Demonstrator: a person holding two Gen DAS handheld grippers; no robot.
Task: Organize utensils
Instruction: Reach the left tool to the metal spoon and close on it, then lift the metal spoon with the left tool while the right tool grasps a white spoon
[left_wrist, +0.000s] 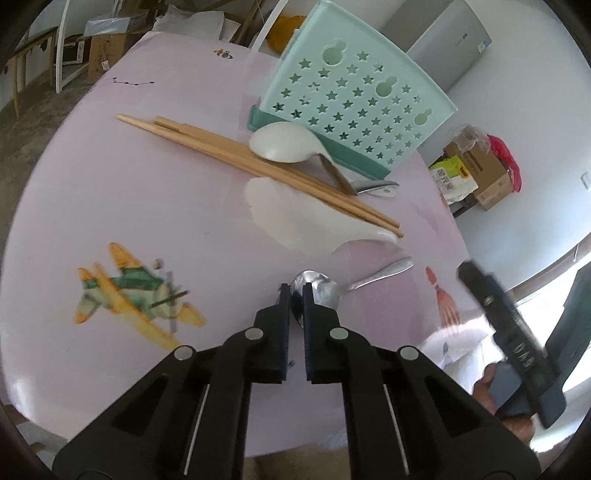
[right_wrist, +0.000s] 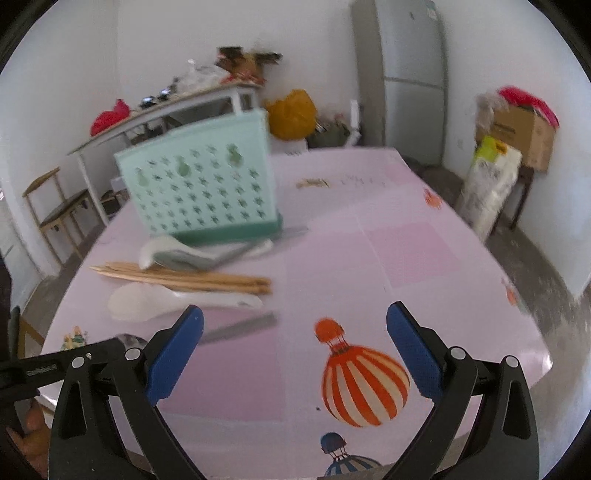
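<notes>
Metal spoon bowl apparently pinched between left tongs.

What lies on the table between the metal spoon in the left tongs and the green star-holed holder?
The left tongs are shut on the shiny metal spoon. Between it and the mint-green plastic holder lie a white ceramic spoon, wooden chopsticks and another white spoon.
</notes>
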